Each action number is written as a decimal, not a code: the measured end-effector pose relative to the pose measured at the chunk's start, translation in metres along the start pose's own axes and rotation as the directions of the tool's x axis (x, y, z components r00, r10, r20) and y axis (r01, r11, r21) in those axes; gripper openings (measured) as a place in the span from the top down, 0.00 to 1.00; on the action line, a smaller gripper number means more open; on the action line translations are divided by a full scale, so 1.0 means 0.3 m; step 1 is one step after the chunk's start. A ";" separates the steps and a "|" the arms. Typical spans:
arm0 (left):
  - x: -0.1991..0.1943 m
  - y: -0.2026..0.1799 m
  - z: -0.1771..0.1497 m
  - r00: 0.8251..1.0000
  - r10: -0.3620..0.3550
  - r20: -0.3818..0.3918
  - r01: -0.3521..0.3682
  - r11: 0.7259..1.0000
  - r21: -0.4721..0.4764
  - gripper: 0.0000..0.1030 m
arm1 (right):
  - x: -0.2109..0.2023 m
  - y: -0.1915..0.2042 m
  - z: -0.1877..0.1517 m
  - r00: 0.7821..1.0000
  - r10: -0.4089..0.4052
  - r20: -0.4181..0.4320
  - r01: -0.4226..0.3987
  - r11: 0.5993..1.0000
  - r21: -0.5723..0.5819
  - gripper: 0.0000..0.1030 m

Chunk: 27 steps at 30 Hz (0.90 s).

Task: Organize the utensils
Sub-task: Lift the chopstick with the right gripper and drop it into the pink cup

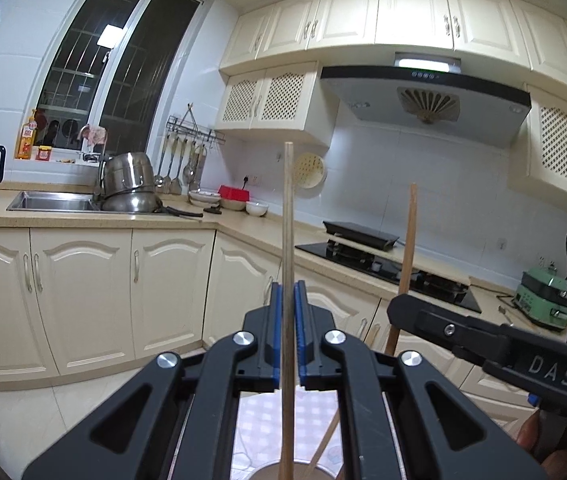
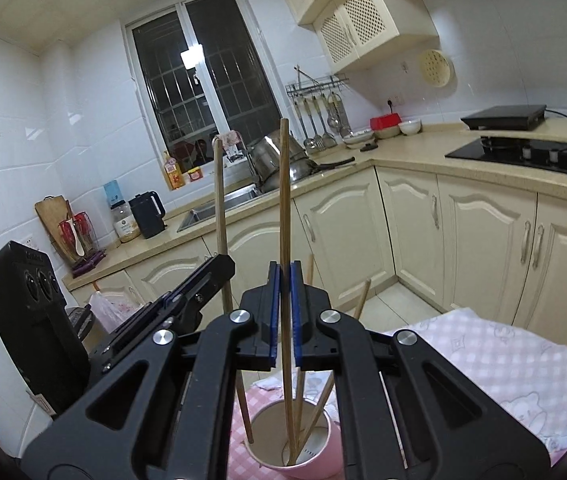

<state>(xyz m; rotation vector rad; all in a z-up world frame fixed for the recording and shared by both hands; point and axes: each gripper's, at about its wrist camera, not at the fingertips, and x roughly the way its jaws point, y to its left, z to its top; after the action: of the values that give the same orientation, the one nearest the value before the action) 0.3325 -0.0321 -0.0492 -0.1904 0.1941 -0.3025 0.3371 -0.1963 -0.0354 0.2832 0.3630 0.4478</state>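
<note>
Now I hold one chopstick in each gripper.
My left gripper [image 1: 288, 304] grips a pale chopstick [image 1: 288, 216]; my right gripper [image 2: 284, 288] grips a darker chopstick [image 2: 284, 192], its lower end inside the pink cup [image 2: 323, 456].

Black gripper [image 1: 288, 320] linkages, blue pads [image 1: 302, 320], silver screws, "DAS" lettering.

"DAS" on the right gripper [image 1: 397, 312]
</note>
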 end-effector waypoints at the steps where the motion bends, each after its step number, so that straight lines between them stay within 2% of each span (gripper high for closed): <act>1: 0.008 0.004 -0.010 1.000 0.003 -0.007 -0.003 1.000 0.001 0.94 | 0.008 -0.005 -0.005 1.000 -0.002 -0.008 0.002 1.000 0.001 0.95; 11: 0.066 0.036 -0.090 0.992 0.030 -0.119 -0.027 0.999 0.027 0.92 | 0.067 -0.053 -0.084 0.992 -0.028 -0.123 0.032 0.999 0.032 0.93; 12: 0.064 0.035 -0.092 0.992 0.032 -0.123 -0.029 0.999 0.030 0.89 | 0.064 -0.059 -0.087 0.992 -0.033 -0.123 0.038 0.999 0.038 0.88; 13: 0.059 0.036 -0.092 0.992 0.034 -0.124 -0.030 0.999 0.033 0.77 | 0.055 -0.068 -0.090 0.992 -0.041 -0.121 0.048 0.998 0.049 0.81; 14: 0.048 0.037 -0.089 0.992 0.038 -0.123 -0.034 0.999 0.034 0.62 | 0.046 -0.077 -0.090 0.992 -0.045 -0.117 0.052 0.997 0.058 0.59; 15: 0.040 0.038 -0.087 0.992 0.041 -0.120 -0.037 0.999 0.033 0.56 | 0.028 -0.087 -0.090 0.994 -0.050 -0.101 0.057 0.996 0.074 0.33; 17: 0.018 0.039 -0.078 0.992 0.050 -0.113 -0.047 0.998 0.035 0.36 | -0.004 -0.098 -0.088 0.995 -0.057 -0.085 0.065 0.994 0.085 0.31; 19: 0.000 0.035 -0.068 0.991 0.068 -0.113 -0.064 0.997 0.045 0.22 | -0.027 -0.108 -0.084 0.995 -0.061 -0.080 0.068 0.993 0.094 0.25; 20: -0.013 0.032 -0.061 0.990 0.079 -0.114 -0.073 0.996 0.053 0.16 | -0.037 -0.112 -0.080 0.995 -0.064 -0.075 0.072 0.993 0.097 0.15; 21: -0.020 0.030 -0.057 0.990 0.081 -0.117 -0.075 0.996 0.057 0.13 | -0.055 -0.118 -0.078 0.995 -0.073 -0.066 0.079 0.992 0.102 0.08; 22: -0.028 0.026 -0.054 0.989 0.084 -0.122 -0.077 0.995 0.063 0.10 | -0.064 -0.124 -0.076 0.995 -0.079 -0.063 0.085 0.991 0.106 0.06; 27: -0.068 0.002 -0.037 0.979 0.113 -0.168 -0.099 0.991 0.091 0.07 | -0.111 -0.156 -0.068 0.991 -0.113 -0.074 0.122 0.984 0.126 0.06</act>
<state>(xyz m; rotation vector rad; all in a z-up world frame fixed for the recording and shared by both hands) 0.3112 -0.0267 -0.0567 -0.0716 0.3624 -0.2205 0.3182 -0.2484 -0.0604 0.3723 0.4731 0.3181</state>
